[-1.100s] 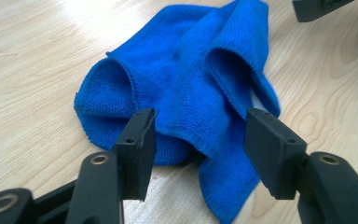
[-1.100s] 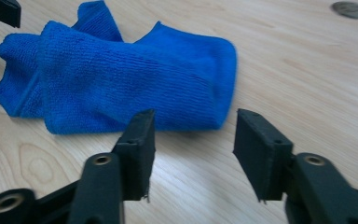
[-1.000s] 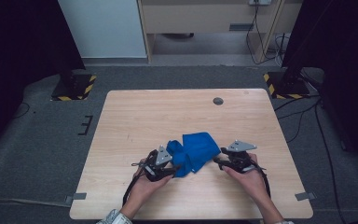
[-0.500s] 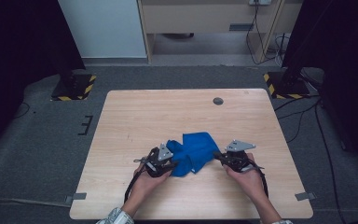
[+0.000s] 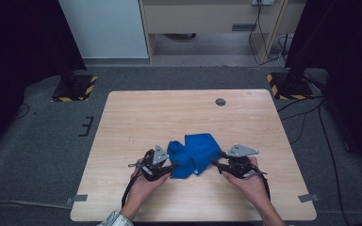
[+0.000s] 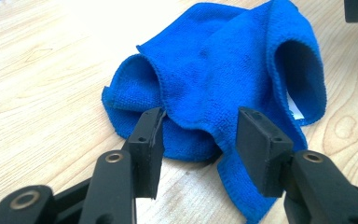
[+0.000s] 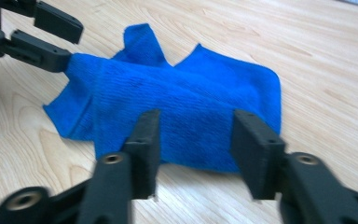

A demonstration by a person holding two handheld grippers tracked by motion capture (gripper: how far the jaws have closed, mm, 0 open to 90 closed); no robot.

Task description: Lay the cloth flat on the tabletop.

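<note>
So there's a blue cloth point(image 5: 193, 154) lying crumpled on the light wooden desk point(image 5: 169, 108), a bit toward the 6 o'clock side of the middle in the high view, all bunched up with folds and a loose flap sticking out. The left tool point(image 5: 169, 168) sits at the cloth's 8 o'clock edge and the right tool point(image 5: 215, 164) at its 4 o'clock edge, each one in a hand point(image 5: 143, 186) coming up from the bottom, the other hand point(image 5: 250, 181) on the far side. Both have just been opening their jaws again. In the left gripper view the left tool point(image 6: 200, 135) has its jaws roughly half apart with a ridge of the cloth point(image 6: 223, 70) running between them, but the pads aren't pressing on it as far as I can see, so nothing is gripped. Same deal in the right gripper view: the right tool point(image 7: 196, 137) is about half open right at the near hem of the cloth point(image 7: 182, 102), and isn't pinching it. Up at 11 o'clock in that view you can see the other tool point(image 7: 56, 39) at the cloth's far corner. There's also a small dark round grommet point(image 5: 220, 101) in the desk up around 1 o'clock, well apart from everything.
</note>
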